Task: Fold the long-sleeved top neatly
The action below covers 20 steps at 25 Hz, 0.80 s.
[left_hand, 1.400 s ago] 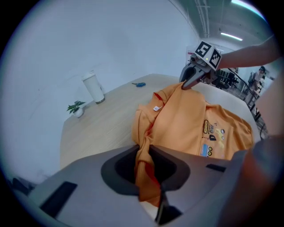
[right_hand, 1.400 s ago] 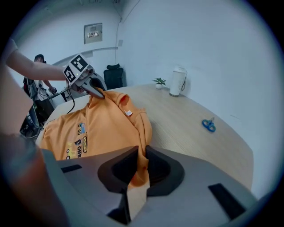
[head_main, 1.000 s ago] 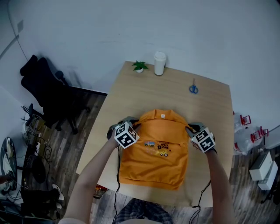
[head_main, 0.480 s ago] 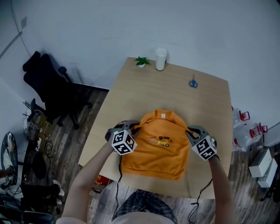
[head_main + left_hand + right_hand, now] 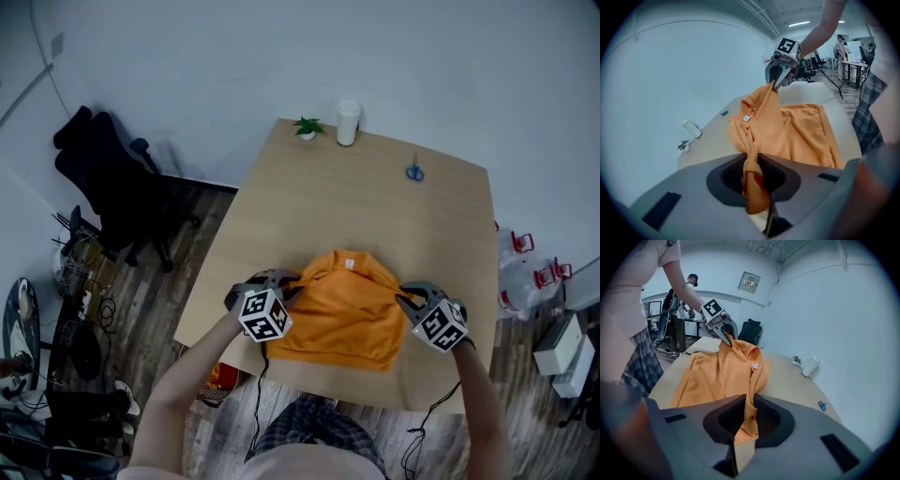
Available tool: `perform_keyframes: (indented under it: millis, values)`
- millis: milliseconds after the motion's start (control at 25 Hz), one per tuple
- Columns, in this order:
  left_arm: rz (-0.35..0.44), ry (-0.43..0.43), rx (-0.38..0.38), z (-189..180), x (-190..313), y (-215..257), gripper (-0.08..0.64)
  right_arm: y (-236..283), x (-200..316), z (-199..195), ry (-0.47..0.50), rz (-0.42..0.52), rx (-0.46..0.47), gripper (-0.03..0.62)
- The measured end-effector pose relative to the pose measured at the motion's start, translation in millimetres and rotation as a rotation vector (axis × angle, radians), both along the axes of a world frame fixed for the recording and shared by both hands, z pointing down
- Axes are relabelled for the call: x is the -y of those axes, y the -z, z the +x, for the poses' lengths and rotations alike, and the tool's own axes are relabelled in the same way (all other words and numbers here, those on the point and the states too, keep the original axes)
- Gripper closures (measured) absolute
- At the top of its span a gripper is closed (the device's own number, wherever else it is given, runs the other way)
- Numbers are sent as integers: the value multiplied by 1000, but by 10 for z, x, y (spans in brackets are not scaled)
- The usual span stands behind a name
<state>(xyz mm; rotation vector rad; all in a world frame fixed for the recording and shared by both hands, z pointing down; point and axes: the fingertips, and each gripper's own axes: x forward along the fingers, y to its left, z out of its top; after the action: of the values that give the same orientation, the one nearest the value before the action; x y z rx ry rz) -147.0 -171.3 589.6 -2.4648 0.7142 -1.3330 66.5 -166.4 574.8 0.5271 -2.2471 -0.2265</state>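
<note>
The orange long-sleeved top [image 5: 342,314] lies on the near half of the wooden table [image 5: 309,202], its upper part lifted and doubled toward me so that the collar label faces up. My left gripper [image 5: 286,281] is shut on the top's left shoulder fabric [image 5: 750,154]. My right gripper [image 5: 405,298] is shut on the right shoulder fabric [image 5: 751,404]. The cloth stretches between the two. Across the raised cloth, the left gripper view shows the right gripper [image 5: 780,75] and the right gripper view shows the left gripper [image 5: 723,331]. The chest print is hidden under the fold.
A small potted plant [image 5: 307,127] and a white cup [image 5: 348,123] stand at the table's far edge, with blue scissors [image 5: 414,172] to their right. A black office chair [image 5: 112,187] stands on the floor at the left. The top's hem lies close to the table's near edge.
Both grippers have drawn the shoulders toward me over the lower part of the top. The chest print, visible before, is now covered.
</note>
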Motion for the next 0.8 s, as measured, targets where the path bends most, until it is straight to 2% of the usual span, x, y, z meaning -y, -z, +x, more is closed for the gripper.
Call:
perform_keyframes:
  millis: [200, 360, 560, 800]
  values:
    - [9, -18, 9, 1, -198, -71, 495, -61, -229, -21, 19, 2, -11, 540]
    - [11, -91, 44, 15, -393, -178, 492, -139, -444, -53, 56, -14, -28, 540]
    - [-43, -109, 30, 6, -552, -238, 491, -222, -632, -69, 104, -60, -47, 538]
    - [-107, -161, 52, 42, -774, -283, 489, -370, -913, -112, 227, -131, -124, 538]
